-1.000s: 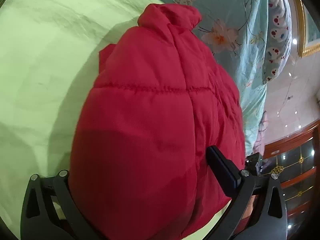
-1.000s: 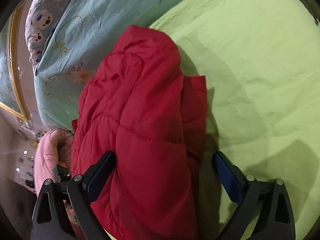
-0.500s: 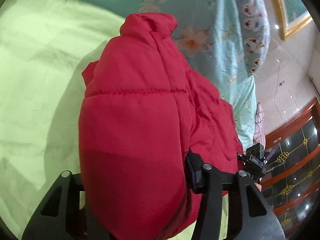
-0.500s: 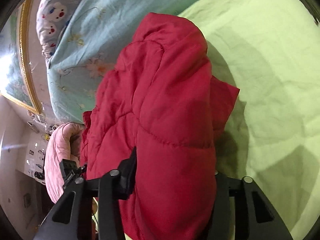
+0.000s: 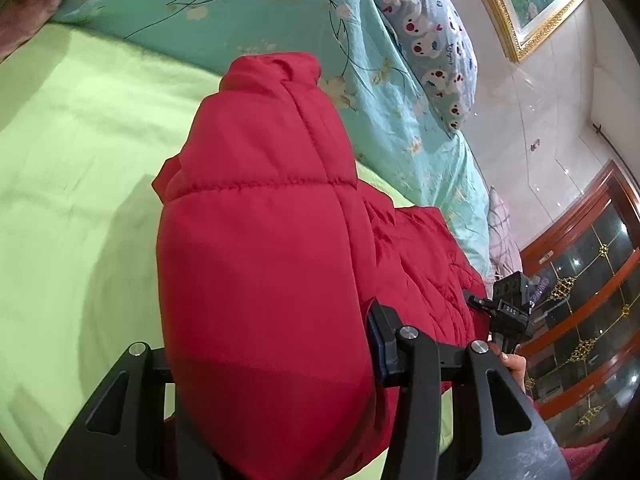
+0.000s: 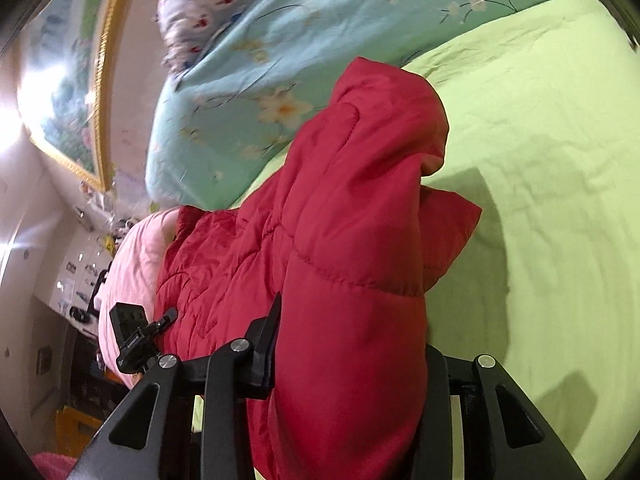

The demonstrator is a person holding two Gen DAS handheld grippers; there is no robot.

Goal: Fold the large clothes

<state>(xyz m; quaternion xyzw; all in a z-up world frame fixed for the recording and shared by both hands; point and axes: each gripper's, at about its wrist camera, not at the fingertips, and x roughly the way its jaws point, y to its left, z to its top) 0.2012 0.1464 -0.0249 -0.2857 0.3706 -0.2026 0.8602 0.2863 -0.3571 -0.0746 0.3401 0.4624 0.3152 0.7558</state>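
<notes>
A red quilted puffer jacket (image 5: 260, 240) lies bunched on the light green bed sheet (image 5: 72, 152). My left gripper (image 5: 272, 360) is shut on a thick fold of it, the padding bulging between the jaws. In the right wrist view the same jacket (image 6: 352, 240) fills the middle, and my right gripper (image 6: 348, 360) is shut on another thick fold. Both ends look lifted off the sheet. Each gripper shows at the edge of the other's view, as with the right one (image 5: 512, 312) and the left one (image 6: 132, 336).
A teal flowered quilt (image 5: 280, 12) and a patterned pillow (image 5: 432, 48) lie at the far side of the bed. A pink cloth (image 6: 132, 256) lies beyond the jacket. A framed picture (image 5: 528, 4) hangs on the wall; a wooden glass cabinet (image 5: 580, 280) stands at the side.
Both grippers have closed from wide open onto folds of the red jacket and have risen and tilted, bringing the wall and cabinet into view.
</notes>
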